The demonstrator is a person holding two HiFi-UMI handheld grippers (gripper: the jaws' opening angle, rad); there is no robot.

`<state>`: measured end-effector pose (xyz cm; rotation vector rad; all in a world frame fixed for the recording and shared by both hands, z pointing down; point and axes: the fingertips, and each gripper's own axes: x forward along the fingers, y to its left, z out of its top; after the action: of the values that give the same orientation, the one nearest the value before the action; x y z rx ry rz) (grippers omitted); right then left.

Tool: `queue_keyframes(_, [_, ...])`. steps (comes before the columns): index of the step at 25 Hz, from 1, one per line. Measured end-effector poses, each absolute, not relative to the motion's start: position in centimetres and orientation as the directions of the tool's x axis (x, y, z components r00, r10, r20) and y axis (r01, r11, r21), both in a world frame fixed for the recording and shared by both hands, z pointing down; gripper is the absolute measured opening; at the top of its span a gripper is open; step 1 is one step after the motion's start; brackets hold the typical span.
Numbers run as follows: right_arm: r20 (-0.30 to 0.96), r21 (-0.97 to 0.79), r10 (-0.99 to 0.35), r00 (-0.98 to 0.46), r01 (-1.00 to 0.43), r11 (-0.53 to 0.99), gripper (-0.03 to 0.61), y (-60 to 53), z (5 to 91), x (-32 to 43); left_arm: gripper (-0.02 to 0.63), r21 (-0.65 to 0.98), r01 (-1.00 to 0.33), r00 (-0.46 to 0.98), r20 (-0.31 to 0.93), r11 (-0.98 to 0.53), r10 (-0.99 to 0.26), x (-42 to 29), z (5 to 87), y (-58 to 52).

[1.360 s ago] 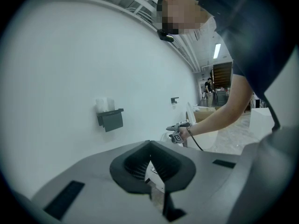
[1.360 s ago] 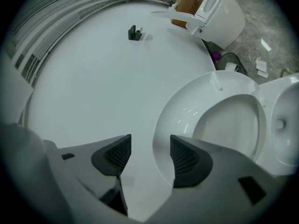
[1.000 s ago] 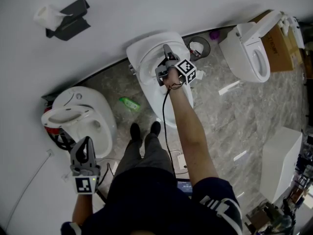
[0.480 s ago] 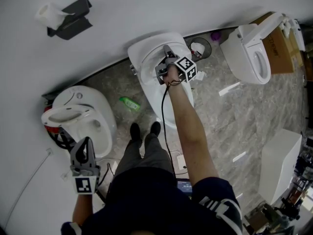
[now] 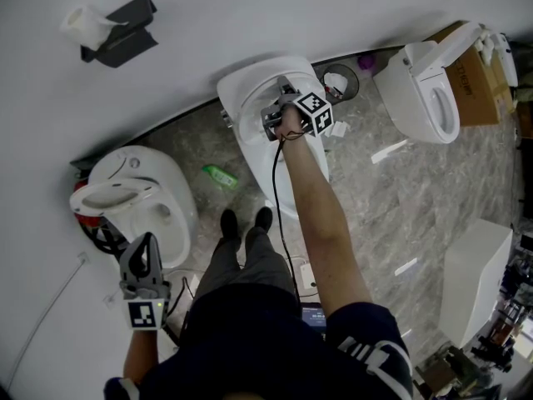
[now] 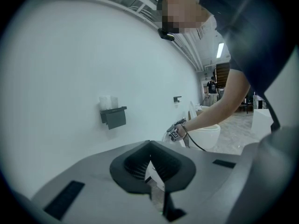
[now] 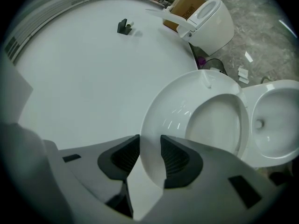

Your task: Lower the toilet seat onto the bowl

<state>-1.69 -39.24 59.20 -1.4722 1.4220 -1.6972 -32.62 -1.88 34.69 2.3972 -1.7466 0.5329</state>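
Note:
The white toilet seat (image 5: pixel 254 86) stands raised against the wall above its bowl (image 5: pixel 260 169). In the right gripper view the seat (image 7: pixel 173 108) is upright, with the open bowl (image 7: pixel 275 125) to its right. My right gripper (image 5: pixel 280 98) is at the seat's upper rim. Its jaws are closing, and the rim fills the gap between the pads of the right gripper (image 7: pixel 149 148). My left gripper (image 5: pixel 147 242) hangs low at my left side, far from this toilet. The left gripper (image 6: pixel 150 146) is shut, pads meeting at the tip with nothing between them.
A second toilet (image 5: pixel 146 202) with its seat up stands to the left, a third toilet (image 5: pixel 425 90) at the right beside a cardboard box (image 5: pixel 473 77). A green bottle (image 5: pixel 220 176) lies on the floor. A paper holder (image 5: pixel 117 33) hangs on the wall. A white cabinet (image 5: pixel 479 277) stands right.
My right gripper has shifted slightly up and toward the wall at the seat's rim. The left gripper has not moved.

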Motion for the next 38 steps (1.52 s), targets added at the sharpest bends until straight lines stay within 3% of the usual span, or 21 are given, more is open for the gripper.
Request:
queue_keyframes(13, [0.459,-0.879,-0.843,-0.280,-0.282,-0.384,0.147,-39.3,59.2,-1.9,0.025,-0.092,-0.947,0.256,0.358,-0.307,-0.898,-33.7,34.9,-1.5])
queue_keyframes(38, [0.378,-0.921,-0.872,-0.311,-0.222,-0.319,0.086,-38.3,58.0,-1.6,0.025,-0.094,-0.946,0.261,0.347,-0.310,-0.901,-34.1,34.8,-1.7])
